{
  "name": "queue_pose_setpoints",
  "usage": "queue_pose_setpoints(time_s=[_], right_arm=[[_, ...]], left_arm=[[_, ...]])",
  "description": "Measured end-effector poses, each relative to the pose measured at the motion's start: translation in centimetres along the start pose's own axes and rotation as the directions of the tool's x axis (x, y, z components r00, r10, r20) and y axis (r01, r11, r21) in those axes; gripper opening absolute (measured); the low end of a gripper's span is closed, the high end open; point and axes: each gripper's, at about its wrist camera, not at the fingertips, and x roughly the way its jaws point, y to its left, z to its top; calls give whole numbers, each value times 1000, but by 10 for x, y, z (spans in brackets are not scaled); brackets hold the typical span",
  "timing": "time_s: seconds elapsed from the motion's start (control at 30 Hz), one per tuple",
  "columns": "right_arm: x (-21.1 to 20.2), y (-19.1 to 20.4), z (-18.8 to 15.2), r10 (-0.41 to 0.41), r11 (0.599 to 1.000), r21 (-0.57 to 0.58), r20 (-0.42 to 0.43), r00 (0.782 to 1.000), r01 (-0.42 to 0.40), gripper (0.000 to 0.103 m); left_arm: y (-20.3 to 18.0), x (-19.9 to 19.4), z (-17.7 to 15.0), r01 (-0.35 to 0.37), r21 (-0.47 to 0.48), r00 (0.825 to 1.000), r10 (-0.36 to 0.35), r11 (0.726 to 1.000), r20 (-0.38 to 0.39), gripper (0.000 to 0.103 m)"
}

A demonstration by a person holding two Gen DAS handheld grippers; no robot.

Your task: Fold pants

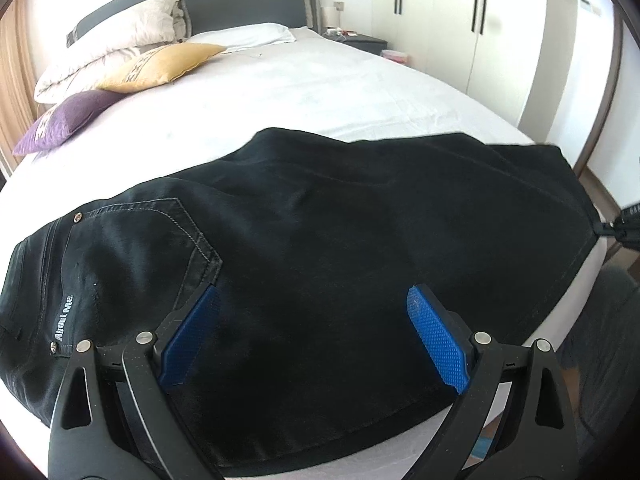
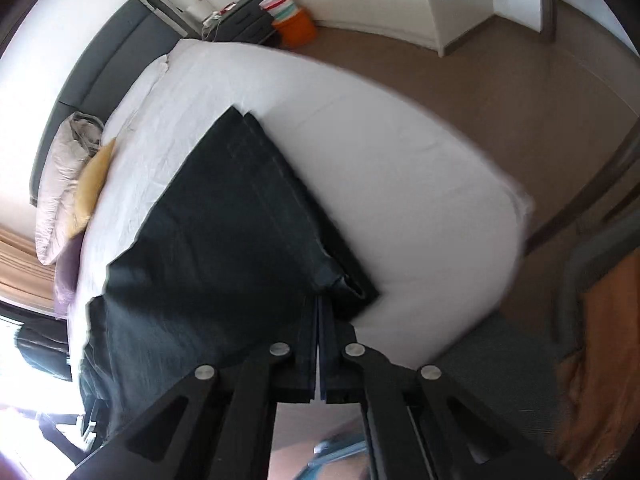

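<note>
Black pants [image 1: 320,240] lie flat across the near part of the white bed [image 1: 320,92], waistband and back pocket at the left, leg hems at the right. My left gripper [image 1: 314,300] hovers open over the seat and thigh area, blue pads apart and empty. In the right wrist view the pants [image 2: 224,220] stretch away over the bed [image 2: 400,200], and my right gripper [image 2: 320,304] is shut on the corner of the leg hem, lifting it slightly. That gripper also shows at the right edge of the left wrist view [image 1: 624,228].
Pillows, a yellow cushion [image 1: 160,66] and a purple cushion [image 1: 64,124] lie at the bed's head. A dark nightstand [image 2: 244,16] and an orange bin [image 2: 298,28] stand beside the bed. Wardrobe doors [image 1: 440,0] are behind. Brown floor [image 2: 500,100] surrounds the bed.
</note>
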Motion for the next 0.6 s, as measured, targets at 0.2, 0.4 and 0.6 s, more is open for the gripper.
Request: queue_pose_setpoints(time_s=[0.2, 0.4, 0.6], right_arm=[[-28, 69, 18, 60, 982, -182, 76, 995, -45, 14], [33, 199, 28, 301, 880, -355, -100, 948, -316, 48], [130, 290, 5, 313, 814, -389, -334, 889, -433, 49]], left_arm=[[18, -7, 23, -25, -21, 999, 26, 999, 42, 96], [48, -6, 64, -117, -26, 990, 118, 993, 76, 96], [106, 28, 85, -217, -15, 976, 217, 976, -31, 96]])
